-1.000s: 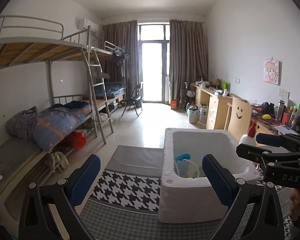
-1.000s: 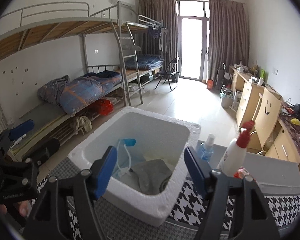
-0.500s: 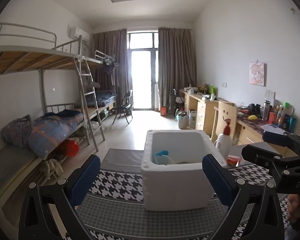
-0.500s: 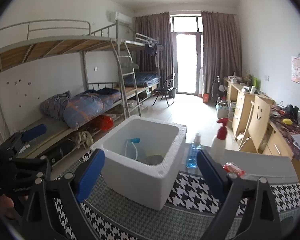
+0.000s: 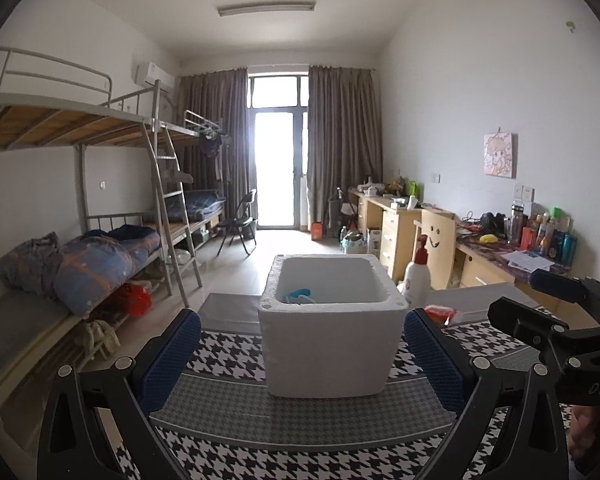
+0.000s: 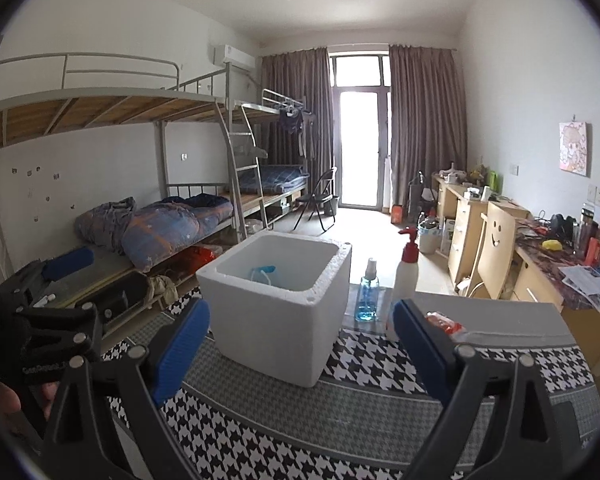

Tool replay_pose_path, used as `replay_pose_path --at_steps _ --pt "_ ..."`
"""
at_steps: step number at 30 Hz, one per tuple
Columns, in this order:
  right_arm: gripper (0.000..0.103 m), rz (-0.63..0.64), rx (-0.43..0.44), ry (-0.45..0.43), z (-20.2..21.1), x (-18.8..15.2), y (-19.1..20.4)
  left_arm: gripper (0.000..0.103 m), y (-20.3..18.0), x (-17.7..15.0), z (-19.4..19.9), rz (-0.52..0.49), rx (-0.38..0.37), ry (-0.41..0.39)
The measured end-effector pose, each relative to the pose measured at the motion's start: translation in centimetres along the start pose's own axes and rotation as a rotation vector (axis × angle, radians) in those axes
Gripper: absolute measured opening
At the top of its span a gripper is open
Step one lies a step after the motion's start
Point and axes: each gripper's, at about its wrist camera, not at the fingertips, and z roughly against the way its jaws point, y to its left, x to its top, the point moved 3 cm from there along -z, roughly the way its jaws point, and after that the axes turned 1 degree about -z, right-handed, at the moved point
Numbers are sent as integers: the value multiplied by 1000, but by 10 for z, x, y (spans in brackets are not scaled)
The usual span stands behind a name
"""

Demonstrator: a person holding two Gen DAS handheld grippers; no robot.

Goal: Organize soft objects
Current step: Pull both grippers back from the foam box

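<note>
Right gripper [image 6: 300, 344] and left gripper [image 5: 300, 356] are both gaping wide, gripping nothing. White foam box [image 6: 276, 304] is sitting on houndstooth mat [image 6: 380, 364], holding blue-edged soft item [image 6: 262, 274]; blue spray bottle [image 6: 367, 296] and red-capped white bottle [image 6: 406, 270] are standing beside it.

— What colour was the box [image 5: 328, 352]?
— White, on a black-and-white houndstooth cloth [image 5: 228, 354] with grey bands.
— And the bottles on the right?
— One clear blue [image 6: 367, 298], one white with a red pump [image 6: 406, 276]. The gripper pads [image 6: 182, 350] were blue.
</note>
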Motion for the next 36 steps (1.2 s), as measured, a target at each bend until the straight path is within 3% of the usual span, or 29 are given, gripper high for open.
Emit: replay_pose_path --at_steps 14,36 --pt "96 -8 -49 -57 31 -27 3 102 -16 -16 23 -19 -53 -33" --pt "96 -40 -84 -82 53 -62 4 102 -20 -41 46 -38 -67 -72"
